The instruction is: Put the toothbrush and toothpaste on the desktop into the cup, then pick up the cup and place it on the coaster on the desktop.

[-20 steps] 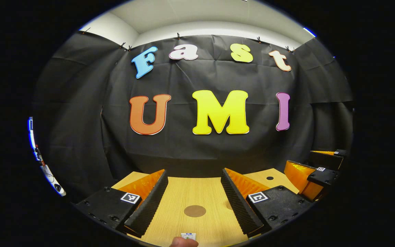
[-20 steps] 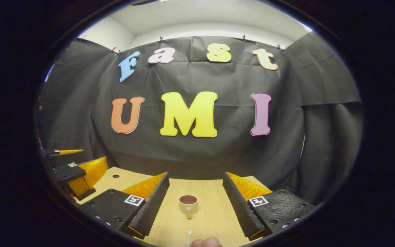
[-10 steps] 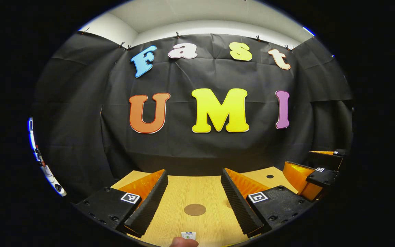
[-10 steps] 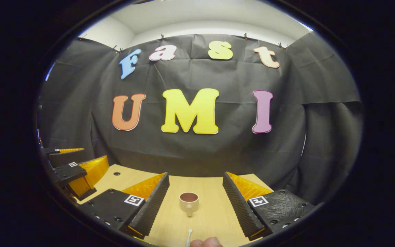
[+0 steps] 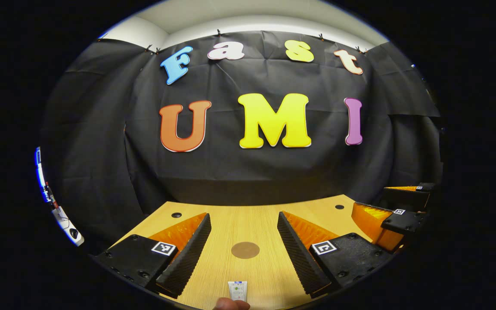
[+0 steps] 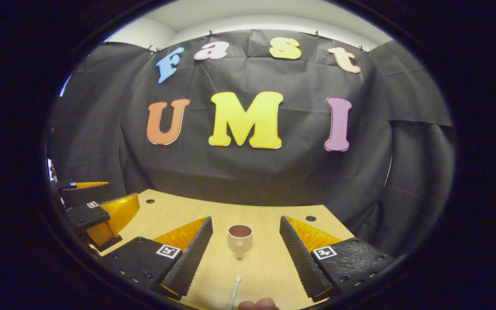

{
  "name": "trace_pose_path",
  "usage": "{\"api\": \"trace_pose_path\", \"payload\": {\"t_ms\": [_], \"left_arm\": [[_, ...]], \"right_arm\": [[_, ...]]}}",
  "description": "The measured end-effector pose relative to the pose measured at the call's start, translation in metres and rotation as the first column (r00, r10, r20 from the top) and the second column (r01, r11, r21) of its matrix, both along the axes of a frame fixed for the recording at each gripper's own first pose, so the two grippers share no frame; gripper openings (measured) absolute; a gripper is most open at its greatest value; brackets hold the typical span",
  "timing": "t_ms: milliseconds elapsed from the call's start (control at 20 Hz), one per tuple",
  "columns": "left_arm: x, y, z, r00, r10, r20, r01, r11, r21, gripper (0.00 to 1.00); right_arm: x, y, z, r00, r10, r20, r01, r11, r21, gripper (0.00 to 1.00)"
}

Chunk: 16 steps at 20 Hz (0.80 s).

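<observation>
In the left gripper view my left gripper (image 5: 243,245) hangs over the wooden table (image 5: 256,219) with its two ribbed fingers spread wide and nothing between them. Straight ahead, in the gap, the round brown coaster (image 5: 245,250) lies flat on the table, and nearer to me the end of the white toothpaste (image 5: 237,291) tube shows at the bottom edge, just above a fingertip (image 5: 230,305) of my own hand. Off to the right in that view I see my right gripper (image 5: 396,215), orange and black, also above the table. In the right gripper view that gripper (image 6: 243,247) is likewise held wide apart and empty. Between its fingers the beige cup (image 6: 240,239) stands upright on the table, its dark inside visible and its handle turned toward me. Closer in, the pale toothbrush (image 6: 234,292) lies on the table, well short of the cup, running down to the bottom edge beside my fingertip. At the far left of this view my left gripper shows near the table's edge.
</observation>
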State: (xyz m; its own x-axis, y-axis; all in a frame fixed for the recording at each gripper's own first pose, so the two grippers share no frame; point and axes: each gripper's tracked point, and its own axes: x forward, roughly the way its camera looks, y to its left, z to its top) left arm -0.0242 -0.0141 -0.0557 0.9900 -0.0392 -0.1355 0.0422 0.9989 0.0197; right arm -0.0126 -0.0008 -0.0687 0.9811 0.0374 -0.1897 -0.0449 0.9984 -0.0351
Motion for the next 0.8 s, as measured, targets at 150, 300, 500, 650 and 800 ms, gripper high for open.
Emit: {"api": "trace_pose_path", "payload": {"t_ms": [150,300,500,650,800], "left_arm": [[-0.01,-0.002,-0.028,0.997,-0.012,-0.071,0.012,1.0,0.005,0.98],[-0.024,0.001,-0.052,0.991,-0.013,-0.135,0.015,1.0,0.018,0.99],[-0.037,0.009,-0.079,0.977,-0.001,-0.212,0.004,1.0,0.016,0.99],[-0.041,0.013,-0.082,0.974,0.003,-0.228,0.001,1.0,0.018,0.99],[-0.041,0.018,-0.088,0.971,0.01,-0.241,-0.005,1.0,0.018,0.99]], "right_arm": [[-0.006,0.004,-0.041,0.992,0.022,-0.125,-0.024,1.0,-0.014,0.95],[-0.01,0.005,-0.074,0.974,0.019,-0.225,-0.023,1.0,-0.016,0.99],[-0.018,0.006,-0.13,0.911,0.019,-0.411,-0.027,1.0,-0.014,0.95],[-0.024,0.009,-0.161,0.855,0.013,-0.519,-0.016,1.0,0.0,0.96],[-0.022,0.012,-0.193,0.8,0.0,-0.6,0.001,1.0,0.001,0.96]]}}
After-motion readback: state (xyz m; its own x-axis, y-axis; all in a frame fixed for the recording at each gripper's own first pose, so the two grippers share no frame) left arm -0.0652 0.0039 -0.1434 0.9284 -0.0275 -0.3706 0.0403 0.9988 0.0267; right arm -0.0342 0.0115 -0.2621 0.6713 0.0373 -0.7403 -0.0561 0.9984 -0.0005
